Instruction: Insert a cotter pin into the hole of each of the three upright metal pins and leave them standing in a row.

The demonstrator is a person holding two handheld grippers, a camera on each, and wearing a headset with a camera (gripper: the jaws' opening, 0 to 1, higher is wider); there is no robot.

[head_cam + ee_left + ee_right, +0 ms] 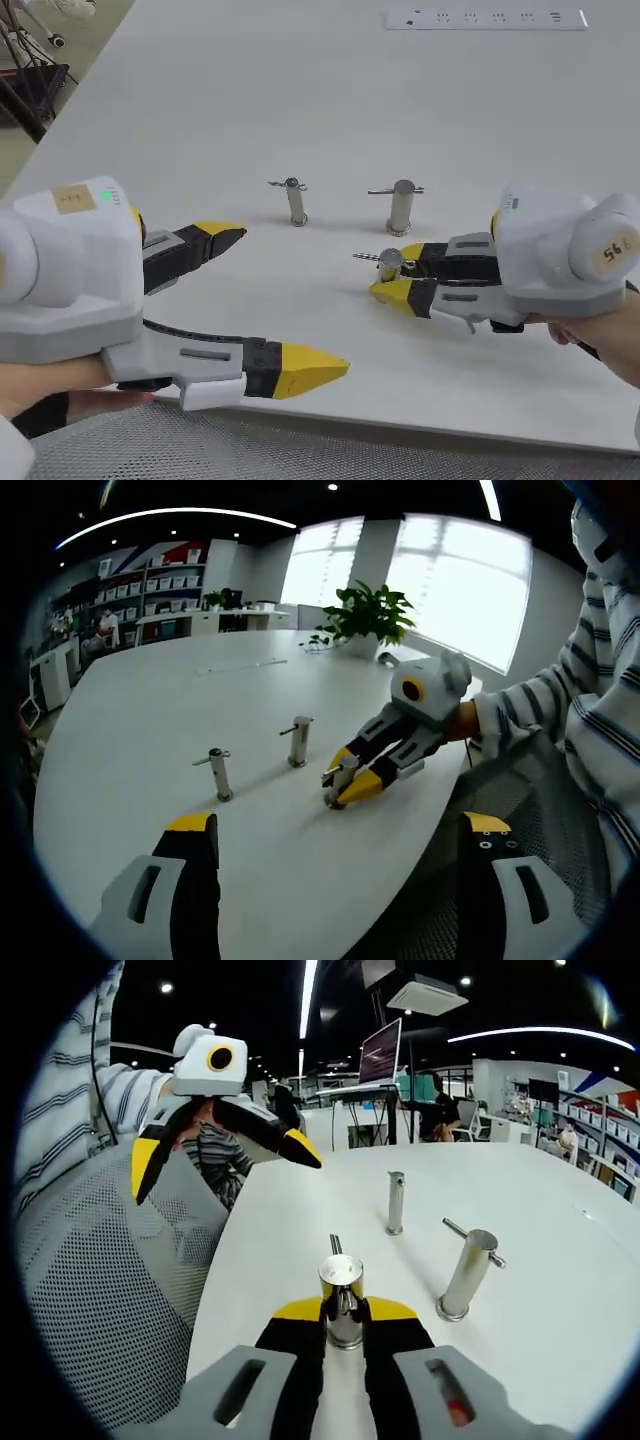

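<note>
We hold the left gripper [290,300] over the near edge of the white table [300,90]. Its jaws are spread wide with nothing between them. In the right gripper view it hangs above the table's edge [228,1175], in front of a striped sleeve [75,1110].

The right gripper [388,272] lies low over the table. Its jaws are drawn narrow around the nearest metal pin [389,262], one yellow tip pressed on each side of the shaft. That pin stands upright, and its foot looks to sit on the table. A cotter pin [365,257] runs through its head and pokes out to the left in the head view.

Just behind it stands the middle metal pin [402,207], free of both grippers, with a second cotter pin [385,190] crosswise through its top. Further left stands the far metal pin [295,203], thinner and also upright, carrying a third cotter pin [288,184] with a small loop at one end. These two stand side by side, and the held one is nearer to us.

A white power strip [485,18] lies at the far edge of the table. A grey mesh chair [100,1290] stands at the table's near side.
</note>
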